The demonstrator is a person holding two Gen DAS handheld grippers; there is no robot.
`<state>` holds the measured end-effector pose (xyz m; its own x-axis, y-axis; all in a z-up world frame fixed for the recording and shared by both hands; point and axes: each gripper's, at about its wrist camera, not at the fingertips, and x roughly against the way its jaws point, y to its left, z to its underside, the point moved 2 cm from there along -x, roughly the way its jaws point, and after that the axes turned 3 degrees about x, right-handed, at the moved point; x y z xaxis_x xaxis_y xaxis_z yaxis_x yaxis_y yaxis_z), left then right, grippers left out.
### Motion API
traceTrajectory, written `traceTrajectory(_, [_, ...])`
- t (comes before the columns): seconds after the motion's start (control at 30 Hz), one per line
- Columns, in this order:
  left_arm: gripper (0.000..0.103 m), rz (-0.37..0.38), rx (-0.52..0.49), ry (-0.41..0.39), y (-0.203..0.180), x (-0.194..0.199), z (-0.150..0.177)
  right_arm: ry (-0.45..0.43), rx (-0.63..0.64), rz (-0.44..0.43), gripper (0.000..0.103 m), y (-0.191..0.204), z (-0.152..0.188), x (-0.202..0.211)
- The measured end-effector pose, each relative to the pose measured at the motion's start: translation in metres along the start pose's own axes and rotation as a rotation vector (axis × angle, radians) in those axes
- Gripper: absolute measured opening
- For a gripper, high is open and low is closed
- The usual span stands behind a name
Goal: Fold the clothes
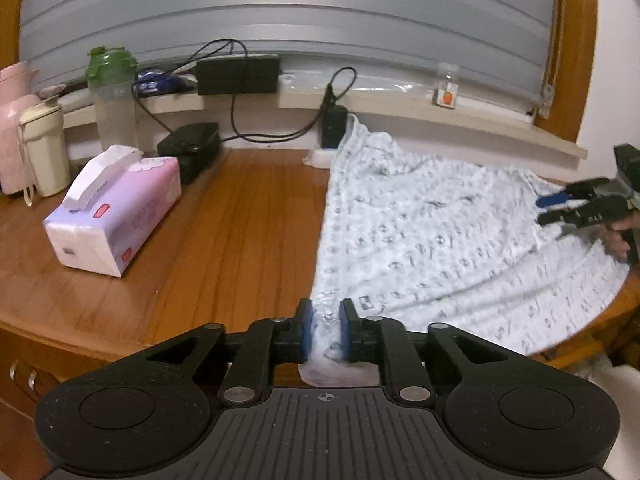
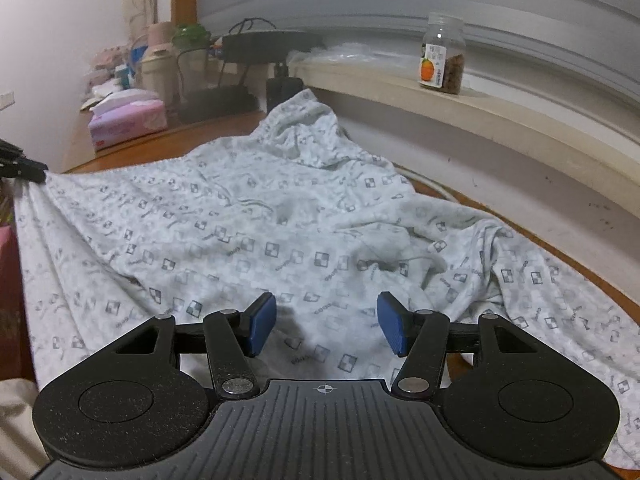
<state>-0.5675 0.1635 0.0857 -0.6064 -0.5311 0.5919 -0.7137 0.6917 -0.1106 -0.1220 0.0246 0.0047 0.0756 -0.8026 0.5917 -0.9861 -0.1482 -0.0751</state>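
A white garment with a grey square print lies spread and wrinkled on the wooden table. My left gripper is shut on the garment's near corner at the table's front edge. My right gripper is open, its blue pads apart, hovering just above the garment near its front edge. The right gripper also shows in the left wrist view at the far right, over the cloth. The left gripper's tip shows at the left edge of the right wrist view, pinching the cloth corner.
A pink tissue pack, a green-lidded bottle, cream and pink cups, black adapters and cables stand on the table's left and back. A jar sits on the window ledge. Drawers lie below the table edge.
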Motion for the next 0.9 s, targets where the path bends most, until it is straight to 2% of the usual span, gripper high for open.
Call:
traceTrajectory(0.1, [0.029,0.002,-0.002,-0.021,-0.005,-0.007,-0.011,0.001,0.002,0.011,0.056,-0.004,0.002,0.005])
traceTrajectory(0.13, [0.038,0.003,-0.009,-0.026,-0.008,-0.010,-0.015,0.001,-0.001,0.015,0.057,-0.006,0.004,0.008])
traceTrajectory(0.17, [0.043,0.005,-0.018,-0.032,-0.012,-0.014,-0.020,0.000,-0.004,0.022,0.057,-0.009,0.006,0.010])
traceTrajectory(0.23, [0.066,0.017,-0.039,-0.041,-0.023,-0.024,-0.029,0.003,-0.009,0.033,0.057,-0.015,0.011,0.016])
traceTrajectory(0.33, [0.075,0.061,-0.069,-0.049,-0.042,-0.045,-0.044,0.007,-0.038,0.081,0.057,-0.034,0.025,0.032])
traceTrajectory(0.5, [0.078,0.159,-0.086,-0.064,-0.082,-0.100,-0.067,0.017,-0.105,0.198,0.058,-0.077,0.058,0.068])
traceTrajectory(0.73, [0.079,0.301,-0.164,-0.074,-0.184,-0.193,-0.101,0.030,-0.200,0.363,0.061,-0.137,0.103,0.120])
traceTrajectory(0.83, [0.079,0.327,-0.228,-0.065,-0.233,-0.223,-0.111,0.030,-0.239,0.417,0.062,-0.157,0.122,0.139])
traceTrajectory(0.9, [0.079,0.333,-0.270,-0.048,-0.253,-0.237,-0.108,0.029,-0.264,0.450,0.062,-0.168,0.134,0.151])
